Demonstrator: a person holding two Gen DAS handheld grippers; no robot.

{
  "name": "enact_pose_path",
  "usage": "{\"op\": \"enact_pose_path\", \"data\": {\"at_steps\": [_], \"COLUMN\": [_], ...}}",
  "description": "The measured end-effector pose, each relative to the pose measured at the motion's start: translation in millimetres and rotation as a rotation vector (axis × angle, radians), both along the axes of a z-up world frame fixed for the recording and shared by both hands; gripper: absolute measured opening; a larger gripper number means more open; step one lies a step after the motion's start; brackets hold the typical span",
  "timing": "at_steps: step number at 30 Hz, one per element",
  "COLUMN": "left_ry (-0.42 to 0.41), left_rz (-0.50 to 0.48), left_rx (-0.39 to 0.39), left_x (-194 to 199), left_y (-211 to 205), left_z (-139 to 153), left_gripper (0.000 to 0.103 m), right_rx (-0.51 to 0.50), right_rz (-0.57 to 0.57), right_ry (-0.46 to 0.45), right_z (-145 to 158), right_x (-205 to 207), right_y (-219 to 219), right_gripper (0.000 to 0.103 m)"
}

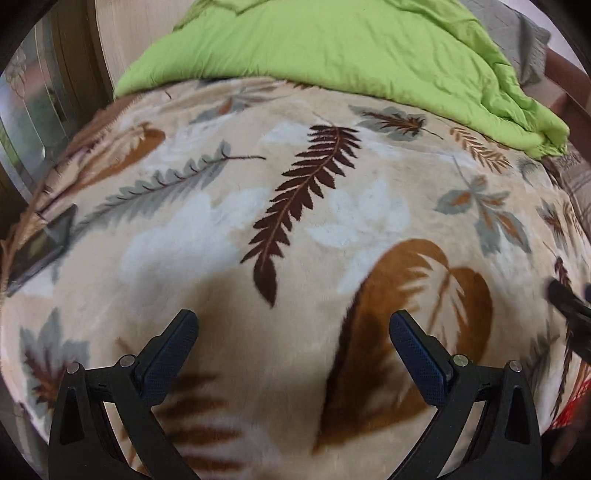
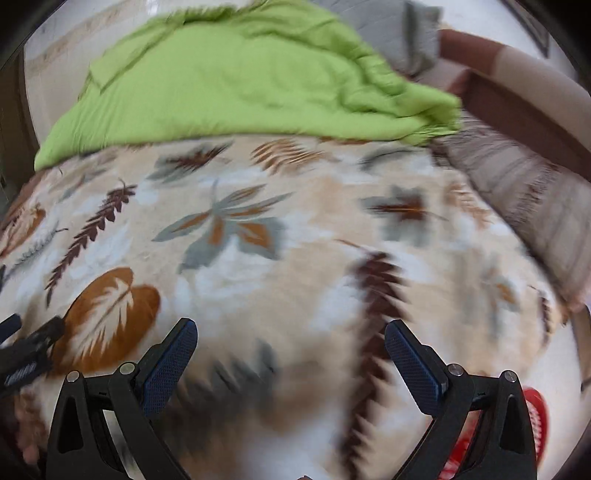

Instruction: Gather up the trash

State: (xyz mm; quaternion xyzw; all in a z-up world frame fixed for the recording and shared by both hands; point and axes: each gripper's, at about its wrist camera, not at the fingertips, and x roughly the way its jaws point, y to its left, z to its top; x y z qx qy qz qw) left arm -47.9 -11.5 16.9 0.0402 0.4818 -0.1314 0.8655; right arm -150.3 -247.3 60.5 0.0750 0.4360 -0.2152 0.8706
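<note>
My left gripper (image 1: pixel 293 325) is open and empty, held over a beige leaf-print blanket (image 1: pixel 295 221) on a bed. My right gripper (image 2: pixel 290 334) is open and empty over the same blanket (image 2: pixel 295 240); this view is blurred by motion. The right gripper's fingers (image 1: pixel 569 302) show at the right edge of the left wrist view, and the left gripper's fingers (image 2: pixel 33 343) show at the left edge of the right wrist view. A red slotted object (image 2: pixel 533 417), perhaps a basket, sits low at the right beside the bed. I see no clear piece of trash on the blanket.
A bright green quilt (image 1: pixel 332 48) lies bunched across the far side of the bed. A dark flat object (image 1: pixel 40 247) lies at the blanket's left edge. A grey cloth (image 2: pixel 399 29) and a brown bed frame (image 2: pixel 517 99) are at the far right.
</note>
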Motion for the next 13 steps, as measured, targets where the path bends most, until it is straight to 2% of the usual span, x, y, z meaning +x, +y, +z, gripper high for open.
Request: {"op": "enact_pose_path", "data": {"at_steps": [2, 4, 6, 7, 9, 13], "left_ry": [0.000, -0.031, -0.030, -0.040, -0.072, -0.078], "left_rz": [-0.006, -0.030, -0.076, -0.089, -0.116, -0.114], "left_rx": [0.005, 0.015, -0.017, 0.004, 0.060, 0.055], "left_x": [7.4, 15.5, 24.3, 26.9, 28.7, 34.4], "left_y": [-5.8, -15.6, -24.3, -29.6, -39.4, -43.7], "left_z": [-4.3, -3.2, -3.6, -5.9, -10.7, -11.5], "left_gripper": [0.103, 0.103, 0.103, 0.103, 0.103, 0.103], "right_rx": [-0.006, 0.041, 0.064, 0.074, 0.087, 0.057], "right_rz": [0.005, -0.001, -0.027, -0.044, -0.062, -0.074], "right_ry": [0.017, 0.020, 0.018, 0.022, 0.043, 0.014], "right_z": [-15.4, -31.0, -45.5, -53.4, -61.0, -59.5], "right_x": [27.3, 51.8, 71.8, 78.4, 84.8, 79.4], "right_y": [0.8, -2.7, -10.7, -15.0, -18.4, -14.0], "right_gripper": [0.103, 0.103, 0.103, 0.103, 0.103, 0.103]}}
